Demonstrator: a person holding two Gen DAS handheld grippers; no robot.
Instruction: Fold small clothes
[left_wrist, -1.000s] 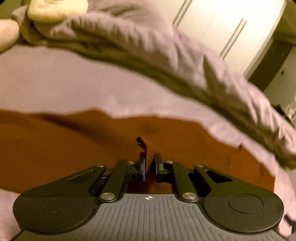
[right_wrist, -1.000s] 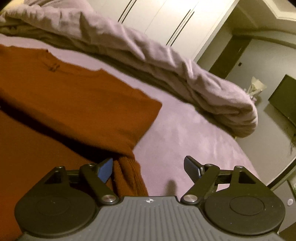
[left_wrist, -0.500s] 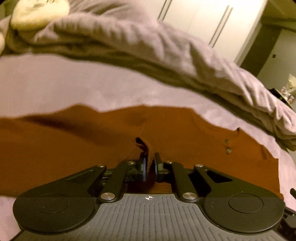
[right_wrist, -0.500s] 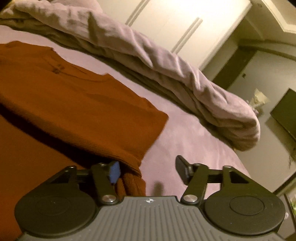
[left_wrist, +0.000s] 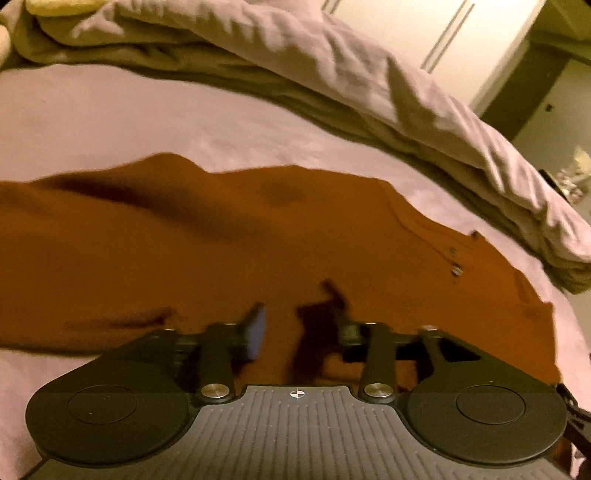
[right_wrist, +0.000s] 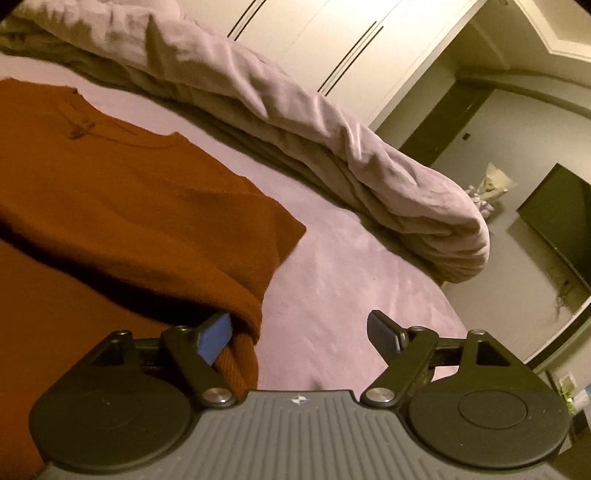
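A rust-orange knit garment lies flat on the lilac bed sheet, folded over itself, with small buttons near its right end. My left gripper is open just above the cloth and holds nothing. In the right wrist view the same garment lies at the left, its folded edge and ribbed cuff against my left finger pad. My right gripper is open and empty, mostly over bare sheet.
A rolled lilac duvet runs along the far side of the bed and ends at the bed's right edge. White wardrobe doors, a dark doorway and a wall television stand beyond.
My left gripper has opened and let go of the orange cloth, which now lies flat. The right gripper stayed open and moved little.
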